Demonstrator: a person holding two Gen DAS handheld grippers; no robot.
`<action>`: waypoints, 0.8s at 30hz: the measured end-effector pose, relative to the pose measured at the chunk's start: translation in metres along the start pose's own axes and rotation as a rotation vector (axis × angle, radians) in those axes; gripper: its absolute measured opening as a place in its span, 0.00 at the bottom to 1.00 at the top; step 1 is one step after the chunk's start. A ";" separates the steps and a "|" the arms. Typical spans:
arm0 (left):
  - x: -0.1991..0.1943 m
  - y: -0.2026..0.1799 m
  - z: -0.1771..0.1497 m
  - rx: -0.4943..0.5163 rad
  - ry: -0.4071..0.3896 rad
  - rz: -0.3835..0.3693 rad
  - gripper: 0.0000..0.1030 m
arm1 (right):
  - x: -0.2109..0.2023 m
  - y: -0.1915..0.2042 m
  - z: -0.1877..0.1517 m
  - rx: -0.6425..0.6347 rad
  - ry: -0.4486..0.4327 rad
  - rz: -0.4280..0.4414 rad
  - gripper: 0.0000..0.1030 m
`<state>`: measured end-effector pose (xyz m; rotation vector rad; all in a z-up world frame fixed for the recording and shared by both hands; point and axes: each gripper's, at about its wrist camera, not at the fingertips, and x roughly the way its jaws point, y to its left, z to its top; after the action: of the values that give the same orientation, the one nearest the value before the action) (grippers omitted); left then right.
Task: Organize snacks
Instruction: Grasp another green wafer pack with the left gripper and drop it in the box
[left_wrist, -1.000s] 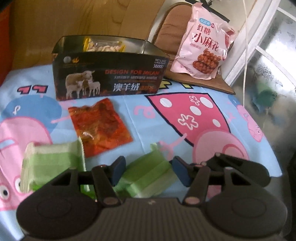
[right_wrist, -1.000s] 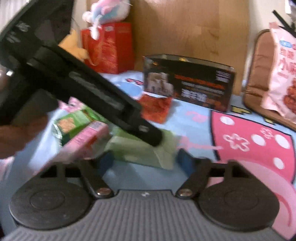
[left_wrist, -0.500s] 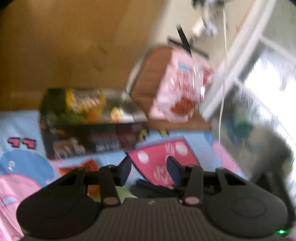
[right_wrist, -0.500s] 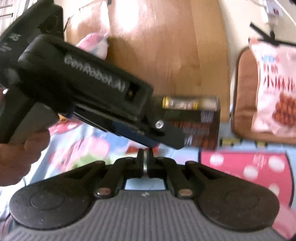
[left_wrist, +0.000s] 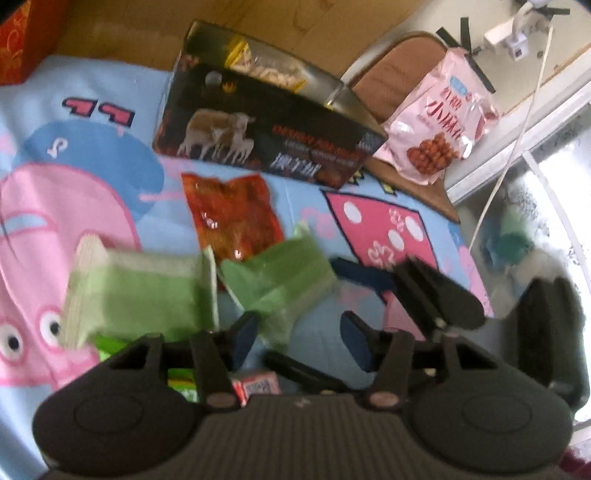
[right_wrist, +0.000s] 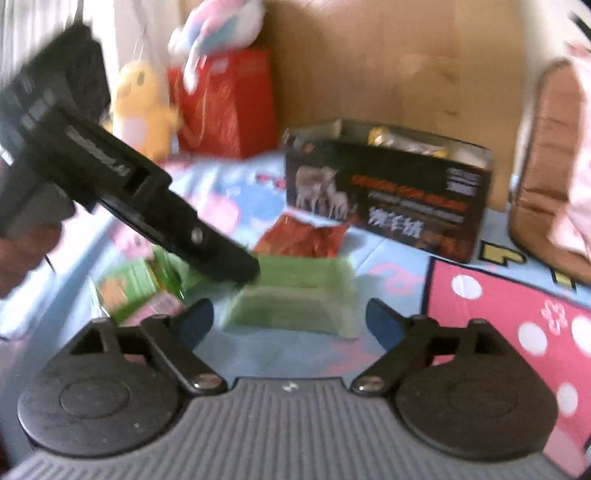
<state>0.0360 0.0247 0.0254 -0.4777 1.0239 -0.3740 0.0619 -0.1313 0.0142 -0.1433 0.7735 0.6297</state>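
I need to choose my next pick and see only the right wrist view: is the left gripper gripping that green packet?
Observer: No. The left gripper has its jaws opening; a corner of the green packet lies between them, unpressed.
Operator: Any more green ones?
Observer: Yes, a second green packet lies just left of it in the left wrist view.
Operator: What's inside the black box?
Observer: The black box holds a clear bag of pale snack pieces.
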 end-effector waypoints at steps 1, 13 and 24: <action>-0.001 0.000 -0.002 -0.002 -0.015 0.007 0.54 | 0.005 0.003 0.001 -0.016 -0.011 -0.004 0.91; -0.001 -0.016 0.014 -0.010 -0.050 -0.050 0.39 | -0.023 -0.010 -0.002 0.189 -0.150 0.006 0.65; 0.004 -0.072 0.113 0.222 -0.319 0.165 0.50 | -0.007 -0.051 0.062 0.145 -0.403 -0.313 0.68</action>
<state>0.1317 -0.0149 0.1109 -0.2403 0.6967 -0.2500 0.1257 -0.1547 0.0581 -0.0011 0.3922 0.2888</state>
